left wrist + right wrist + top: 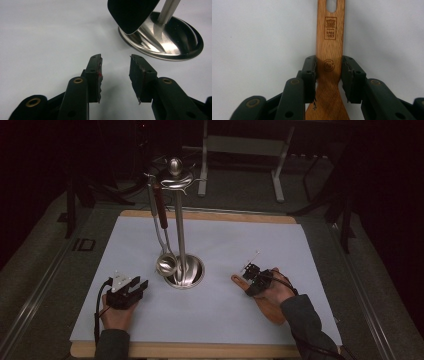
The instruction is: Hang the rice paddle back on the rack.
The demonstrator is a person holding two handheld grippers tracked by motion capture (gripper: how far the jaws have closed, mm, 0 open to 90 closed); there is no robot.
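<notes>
Right now the right tongs [328, 72] straddle the wooden spatula [329, 50] at its neck, pads apparently touching its edges. Light, stiff and smooth, it should lift best from there. Left tongs [115, 67] rest open, empty, near the utensil stand [165, 42].

Burned into the handle of a wooden spatula [330, 67], just beyond the jaws, a small crest-like stamp sits above the words "SINCE 1983". Level with the jaw tips, between them, a round stamp shows on the same handle, too faint to read. On the floor mat left of the table, large letters read "ID" [83, 244].
</notes>
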